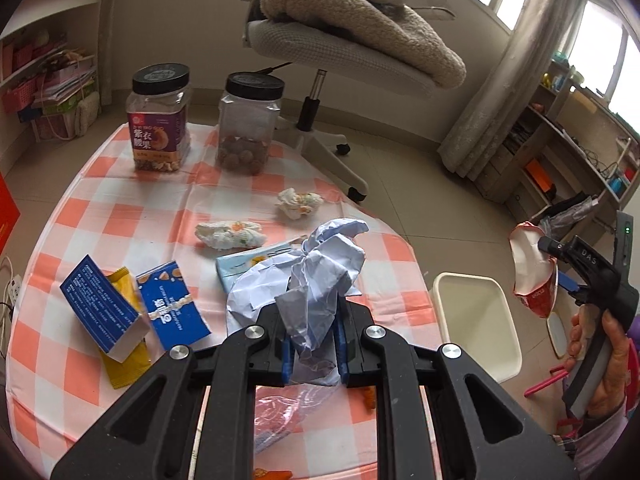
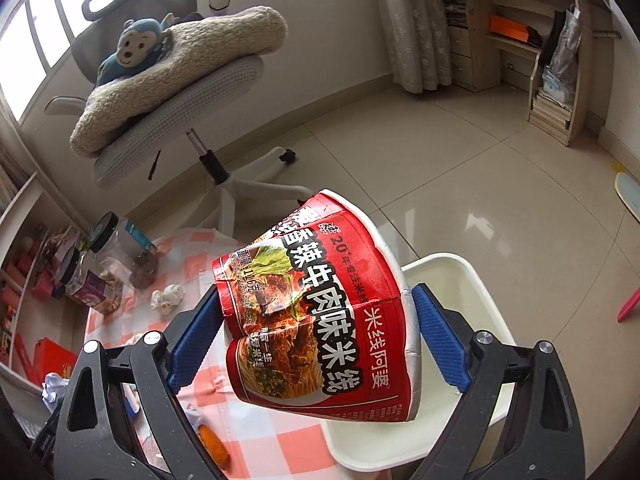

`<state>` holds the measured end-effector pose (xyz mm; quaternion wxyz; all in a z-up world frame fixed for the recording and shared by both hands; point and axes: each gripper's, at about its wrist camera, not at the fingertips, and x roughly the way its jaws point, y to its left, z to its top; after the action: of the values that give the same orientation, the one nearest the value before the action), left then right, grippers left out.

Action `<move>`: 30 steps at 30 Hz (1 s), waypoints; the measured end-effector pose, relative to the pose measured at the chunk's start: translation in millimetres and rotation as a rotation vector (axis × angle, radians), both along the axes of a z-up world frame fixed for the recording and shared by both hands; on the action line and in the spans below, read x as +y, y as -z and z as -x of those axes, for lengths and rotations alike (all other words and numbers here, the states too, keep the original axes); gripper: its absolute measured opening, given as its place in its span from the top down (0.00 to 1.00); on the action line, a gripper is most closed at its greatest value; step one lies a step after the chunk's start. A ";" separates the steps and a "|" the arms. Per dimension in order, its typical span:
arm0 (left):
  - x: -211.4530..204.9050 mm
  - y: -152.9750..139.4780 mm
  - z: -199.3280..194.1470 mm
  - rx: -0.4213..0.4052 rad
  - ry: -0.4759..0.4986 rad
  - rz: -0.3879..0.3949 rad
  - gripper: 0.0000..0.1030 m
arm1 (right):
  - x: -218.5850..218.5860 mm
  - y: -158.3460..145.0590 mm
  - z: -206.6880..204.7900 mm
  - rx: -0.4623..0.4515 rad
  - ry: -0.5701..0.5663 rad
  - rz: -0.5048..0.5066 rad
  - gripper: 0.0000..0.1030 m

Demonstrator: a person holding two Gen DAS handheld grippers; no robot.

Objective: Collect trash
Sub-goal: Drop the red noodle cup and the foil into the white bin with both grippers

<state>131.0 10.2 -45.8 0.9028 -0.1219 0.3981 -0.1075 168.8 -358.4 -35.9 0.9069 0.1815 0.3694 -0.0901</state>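
Observation:
My left gripper (image 1: 312,344) is shut on a crumpled ball of white paper (image 1: 320,280), held above the checked table (image 1: 120,216). My right gripper (image 2: 316,332) is shut on a squashed red noodle cup (image 2: 320,312), which hangs over the near edge of the white bin (image 2: 460,276). In the left wrist view that cup (image 1: 534,268) and the right gripper (image 1: 560,264) show at the right, above and beyond the white bin (image 1: 476,324) beside the table. Two crumpled tissues (image 1: 298,202) (image 1: 230,234) lie on the cloth.
Two black-lidded jars (image 1: 160,120) (image 1: 248,128) stand at the table's far side. Blue boxes (image 1: 104,312) (image 1: 172,308), a yellow packet (image 1: 124,292) and a light-blue pack (image 1: 244,268) lie near me. An office chair (image 1: 320,64) with a blanket stands beyond the table.

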 end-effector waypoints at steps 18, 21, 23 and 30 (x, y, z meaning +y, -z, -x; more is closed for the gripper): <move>-168.7 4.2 -5.0 0.030 0.230 0.047 0.85 | -82.0 -7.9 34.2 0.004 0.195 0.005 0.07; -194.1 6.6 -7.0 0.046 0.269 0.050 0.84 | -92.9 -12.5 40.1 -0.011 0.233 0.024 0.07; -210.9 8.4 -8.8 0.053 0.291 0.048 0.84 | -100.0 -15.3 44.2 -0.020 0.255 0.040 0.07; -259.0 13.7 -16.3 0.085 0.344 0.077 0.84 | -118.5 -20.4 55.5 -0.031 0.315 0.086 0.07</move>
<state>147.3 -248.8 -59.5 0.8483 -0.0908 0.4463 -0.2700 113.3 -476.9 -15.5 0.8940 0.1996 0.3183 -0.2441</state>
